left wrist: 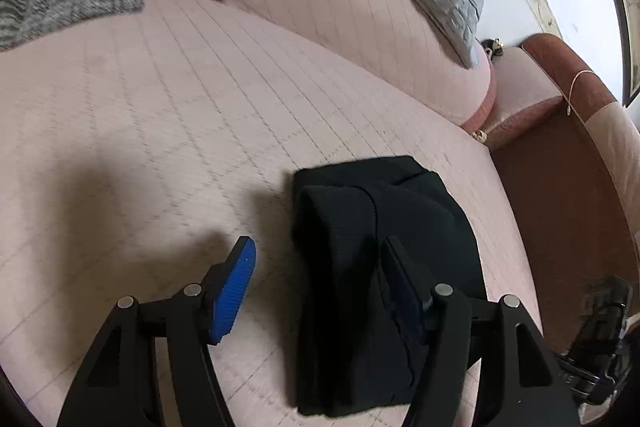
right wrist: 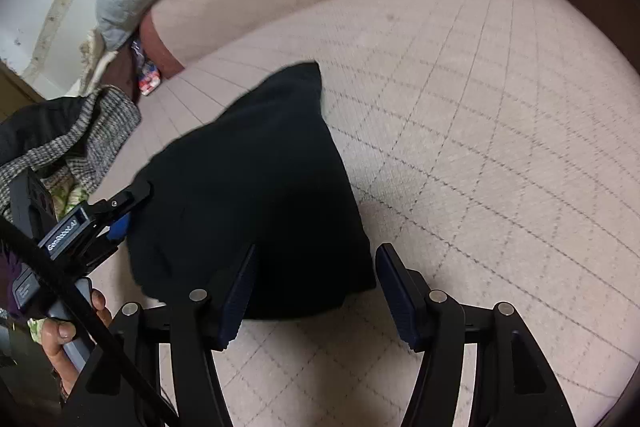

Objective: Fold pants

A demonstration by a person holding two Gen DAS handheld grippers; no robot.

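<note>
The black pants (left wrist: pixel 384 267) lie folded into a compact, thick bundle, flat on the pale quilted cushion. They fill the lower centre of the left wrist view and the centre-left of the right wrist view (right wrist: pixel 248 195).

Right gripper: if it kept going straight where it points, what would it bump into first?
Probably the black folded pants: the right gripper points down at their near edge, on the pink quilted cushion. Depth is hard to judge.
</note>
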